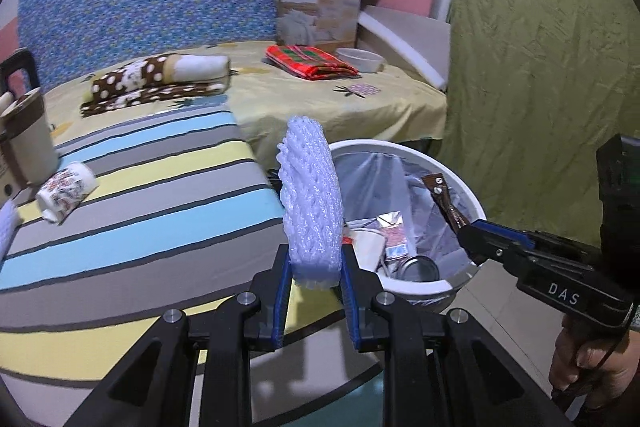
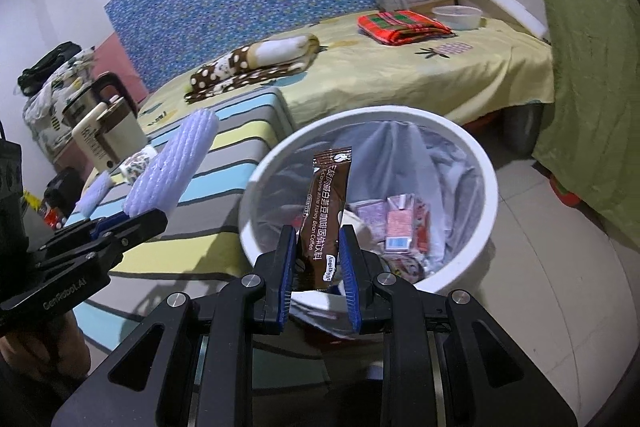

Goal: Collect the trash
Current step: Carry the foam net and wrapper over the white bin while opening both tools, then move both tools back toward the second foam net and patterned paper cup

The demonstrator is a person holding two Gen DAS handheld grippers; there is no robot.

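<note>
My left gripper (image 1: 314, 267) is shut on a white foam net sleeve (image 1: 310, 199), held upright over the striped mattress edge, just left of the white trash bin (image 1: 404, 147). It also shows in the right wrist view (image 2: 172, 167). My right gripper (image 2: 318, 255) is shut on a brown coffee sachet (image 2: 326, 211), held upright above the near rim of the bin (image 2: 490, 211). The sachet also shows in the left wrist view (image 1: 444, 199). The bin has a clear liner and holds cartons, a cup and a can.
A crumpled paper cup (image 1: 66, 193) and a second foam piece (image 2: 94, 193) lie on the striped mattress (image 1: 140, 207). A kettle (image 2: 104, 123) stands at its left. The yellow bed carries folded blankets (image 1: 160, 79), a red cloth (image 1: 312, 61), a bowl and a box. A green curtain hangs right.
</note>
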